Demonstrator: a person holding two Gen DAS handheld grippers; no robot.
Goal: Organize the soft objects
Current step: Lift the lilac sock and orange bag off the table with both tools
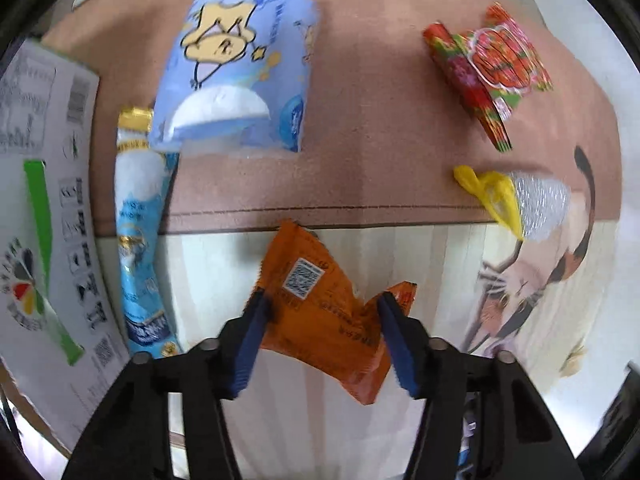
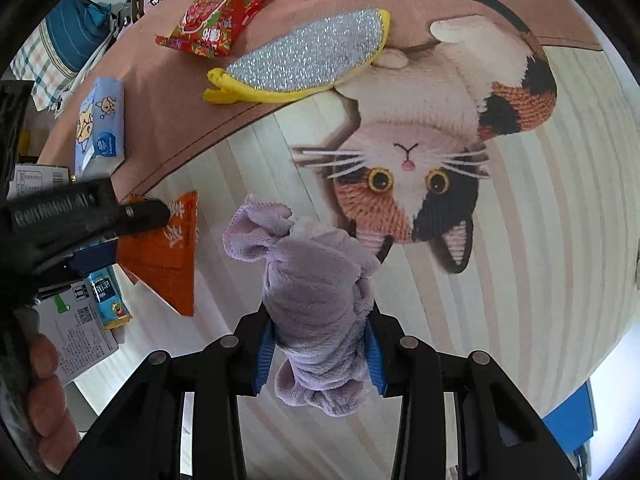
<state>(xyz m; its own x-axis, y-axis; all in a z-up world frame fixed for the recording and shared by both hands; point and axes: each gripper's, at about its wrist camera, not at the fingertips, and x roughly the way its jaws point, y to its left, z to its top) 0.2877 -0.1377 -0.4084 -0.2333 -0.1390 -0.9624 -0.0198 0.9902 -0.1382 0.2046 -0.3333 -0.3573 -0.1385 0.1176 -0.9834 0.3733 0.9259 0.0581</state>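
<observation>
My left gripper [image 1: 322, 308] is shut on an orange snack packet [image 1: 320, 312] and holds it above the cat-print mat; the packet also shows in the right wrist view [image 2: 168, 256]. My right gripper [image 2: 320, 344] is shut on a crumpled lilac cloth [image 2: 316, 304] held above the mat. A blue tissue pack [image 1: 236, 68] lies ahead on the pink part of the mat. A red flowered packet [image 1: 488, 68] and a silver-and-yellow scrubbing pad [image 1: 520, 204] lie to the right.
A long blue sachet [image 1: 140, 232] lies at the left beside a white printed box [image 1: 40, 200]. The mat [image 2: 540, 240] shows a calico cat. Folded fabrics [image 2: 60, 48] are stacked beyond the mat's far left. The left gripper's body [image 2: 80, 216] reaches in from the left.
</observation>
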